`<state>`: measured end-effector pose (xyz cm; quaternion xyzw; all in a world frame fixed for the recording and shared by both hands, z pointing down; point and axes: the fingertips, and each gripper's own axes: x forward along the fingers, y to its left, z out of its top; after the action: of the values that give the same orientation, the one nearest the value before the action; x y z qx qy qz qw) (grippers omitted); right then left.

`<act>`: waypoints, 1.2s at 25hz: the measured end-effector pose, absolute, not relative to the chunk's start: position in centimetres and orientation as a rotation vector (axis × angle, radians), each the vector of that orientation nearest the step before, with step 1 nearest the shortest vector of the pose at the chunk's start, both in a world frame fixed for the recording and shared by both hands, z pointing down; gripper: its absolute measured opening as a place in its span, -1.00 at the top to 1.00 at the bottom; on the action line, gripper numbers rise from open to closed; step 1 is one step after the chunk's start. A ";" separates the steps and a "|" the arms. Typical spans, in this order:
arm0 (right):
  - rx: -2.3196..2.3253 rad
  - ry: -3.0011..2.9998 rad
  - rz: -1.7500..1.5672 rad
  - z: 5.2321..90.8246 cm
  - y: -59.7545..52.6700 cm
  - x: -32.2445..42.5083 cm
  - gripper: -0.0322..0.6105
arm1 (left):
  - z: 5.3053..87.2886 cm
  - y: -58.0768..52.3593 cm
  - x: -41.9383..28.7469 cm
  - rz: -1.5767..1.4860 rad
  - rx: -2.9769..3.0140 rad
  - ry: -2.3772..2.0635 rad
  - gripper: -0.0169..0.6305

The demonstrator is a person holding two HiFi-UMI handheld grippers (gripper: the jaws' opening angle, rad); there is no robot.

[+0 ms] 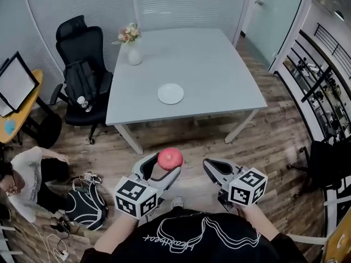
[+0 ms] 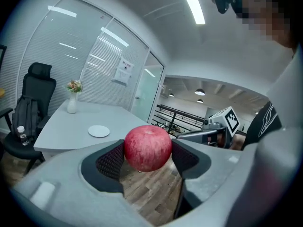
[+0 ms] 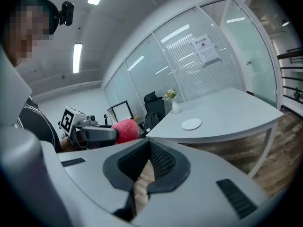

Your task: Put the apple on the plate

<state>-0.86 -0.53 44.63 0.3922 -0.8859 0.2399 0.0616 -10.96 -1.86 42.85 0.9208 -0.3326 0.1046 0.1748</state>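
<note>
A red apple [image 1: 170, 158] [image 2: 147, 148] sits clamped between the pads of my left gripper [image 1: 163, 166] [image 2: 147, 156], held in the air over the wooden floor, short of the table's near edge. A small white plate [image 1: 170, 93] [image 2: 99, 131] [image 3: 191, 124] lies bare near the front of the grey table [image 1: 219, 75], ahead of both grippers. To the right of the apple my right gripper [image 1: 210, 166] [image 3: 147, 162] is shut, with nothing between its jaws. The right gripper view catches the apple [image 3: 125, 130] at its left.
A white vase of flowers [image 1: 133, 48] stands at the table's far left corner. A black office chair [image 1: 79, 64] is at the table's left side. A person [image 1: 27, 174] sits on the floor at the left beside a dark backpack [image 1: 85, 204]. Glass walls enclose the room.
</note>
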 end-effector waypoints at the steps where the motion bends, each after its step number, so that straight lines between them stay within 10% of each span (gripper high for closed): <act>1: 1.179 -2.683 0.724 44.7 -2.0 -1.2 0.88 | 42.9 -3.5 -11.2 0.297 2.612 -0.944 -0.01; 30: 0.981 -2.663 0.815 49.3 -29.5 3.9 0.88 | 48.5 -32.9 -7.6 0.401 2.463 -1.202 -0.01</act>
<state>3.91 -29.48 49.34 0.3307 -0.8979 0.2749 0.0941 -7.63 -32.86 48.50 0.8739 -0.4264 0.1424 0.1848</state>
